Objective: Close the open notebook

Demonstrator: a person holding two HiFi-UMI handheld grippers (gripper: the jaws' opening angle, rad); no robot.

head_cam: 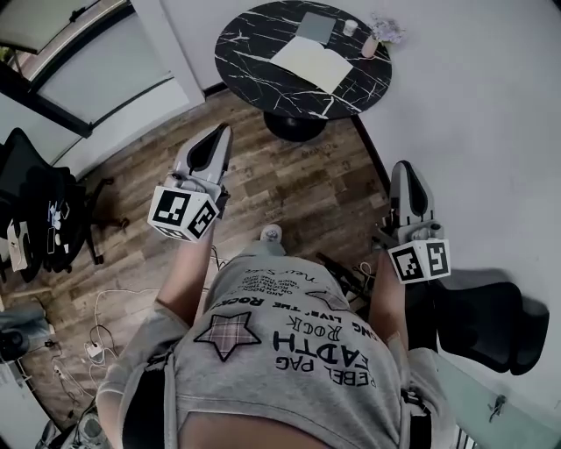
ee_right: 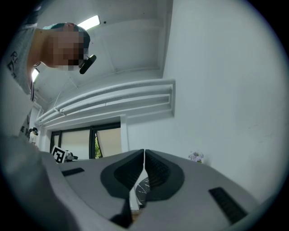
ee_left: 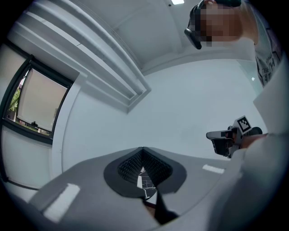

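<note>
**Head view: open notebook on the far table, both tongs clenched on nothing**

Head view shows the notebook [head_cam: 308, 61] lying open, pale pages up, on the round black marble-patterned table [head_cam: 254, 44] at the top of the frame. Just beyond it on the same top are a flat grey slab [head_cam: 316, 28], a small cup [head_cam: 351, 27] and a sprig of flowers [head_cam: 386, 31], all near the book but not on it.

It is too small here to make out the binding or the line of the spine. Judging by its look, it is a thin paper book: light, with floppy pages and a cover that bends. It would likely slide on the polished top if pushed from the side. The sensible hold is the free outer edge of one half, slipping a jaw under it and nipping the cover together with its pages. That half can then be swung over the spine, perhaps with the other tool resting on the opposite half to keep the book from skating.

The left gripper [head_cam: 219, 133] and right gripper [head_cam: 405, 168] are held out level over the wooden floor [head_cam: 289, 188], well apart from the table. Each gripper's own view shows its jaws pressed together at the tips with nothing between them, so they must open before any hold.
</note>
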